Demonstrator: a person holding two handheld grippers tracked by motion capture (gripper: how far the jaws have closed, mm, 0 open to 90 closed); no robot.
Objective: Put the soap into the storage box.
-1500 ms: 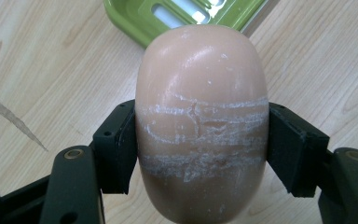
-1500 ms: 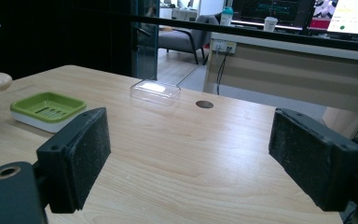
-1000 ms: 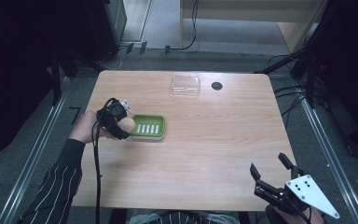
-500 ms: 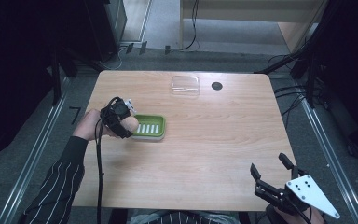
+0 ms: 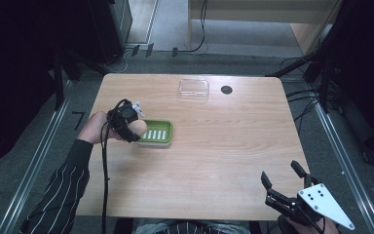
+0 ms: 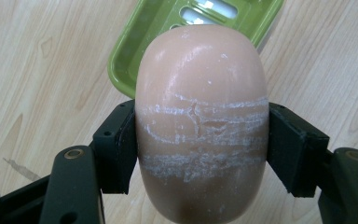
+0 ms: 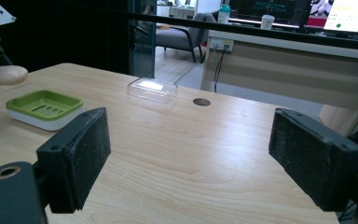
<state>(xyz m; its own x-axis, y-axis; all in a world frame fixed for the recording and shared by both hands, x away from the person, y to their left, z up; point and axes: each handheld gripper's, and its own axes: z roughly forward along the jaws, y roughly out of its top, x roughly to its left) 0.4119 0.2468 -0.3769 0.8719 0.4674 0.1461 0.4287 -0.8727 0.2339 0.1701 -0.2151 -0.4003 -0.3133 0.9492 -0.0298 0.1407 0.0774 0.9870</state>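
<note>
Soap bar (image 6: 200,126) clamped between the jaws of the left gripper (image 5: 132,127), carried just above the near-left edge of the green soap dish (image 5: 157,132), not yet inside it. Pick-up looks done; what remains, by my reading, is lowering the bar into the dish and letting go. Right gripper (image 5: 285,179) idle at the table's near-right corner, jaws wide apart and empty. Clear lid (image 5: 194,88) sits far back.
</note>
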